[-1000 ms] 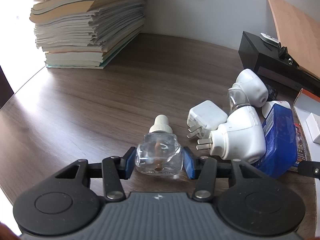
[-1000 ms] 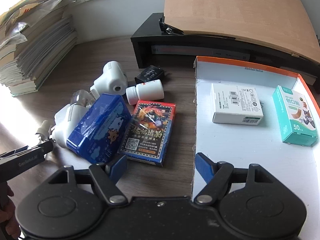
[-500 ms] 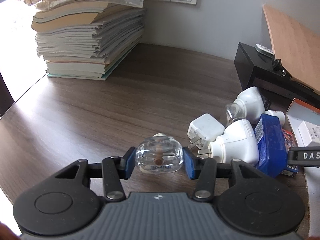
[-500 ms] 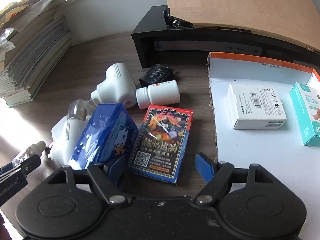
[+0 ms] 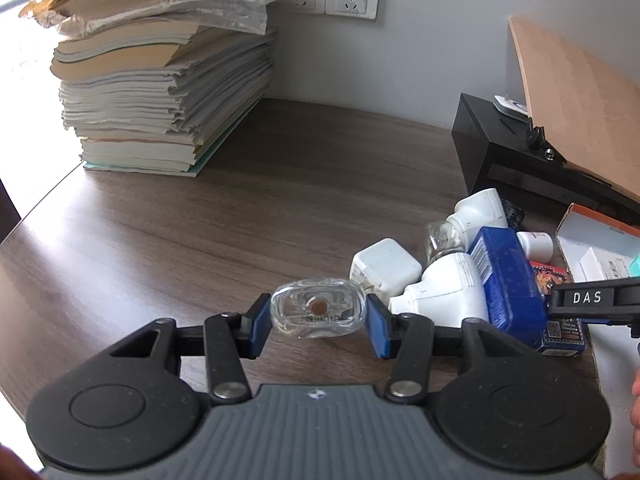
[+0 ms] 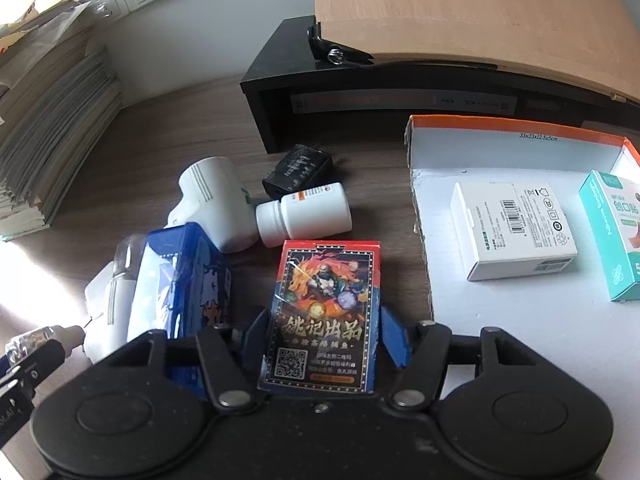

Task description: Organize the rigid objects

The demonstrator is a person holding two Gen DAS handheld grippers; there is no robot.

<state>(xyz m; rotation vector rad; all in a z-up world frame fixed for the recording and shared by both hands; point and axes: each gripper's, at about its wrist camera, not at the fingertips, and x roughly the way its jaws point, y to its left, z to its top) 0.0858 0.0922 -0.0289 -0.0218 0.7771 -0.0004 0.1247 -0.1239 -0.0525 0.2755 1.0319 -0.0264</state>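
Left gripper (image 5: 318, 322) clenched on a small clear glass bottle (image 5: 318, 312), blue pads (image 5: 256, 326) pressed to its two short sides, base turned toward the camera and lifted off the dark wood-grain desk (image 5: 200, 240). Probably light but brittle and slick; safest kept across the flat faces as now, never by the thin neck.

Right gripper (image 6: 324, 336) closing around a red-and-blue printed card box (image 6: 326, 312), near the middle of the desk, just left of an orange-rimmed white cardboard tray (image 6: 480, 124). Box between the jaws; left pad hidden against the box edge, right pad (image 6: 394, 340) apart from it by a sliver, so not yet a firm hold. Likely stiff cardboard under glossy film: light, rigid, slippery on the faces, best pinched across the long narrow edges near the middle.

Immediately left, a blue rectangular plastic-wrapped pack (image 6: 180, 292), leaning on white plug-in devices (image 6: 216, 204); farther off, a white pill bottle (image 6: 304, 216) lying on its side and a black adapter (image 6: 298, 168). Already in the tray: a white carton (image 6: 516, 232) and a teal carton (image 6: 612, 240).
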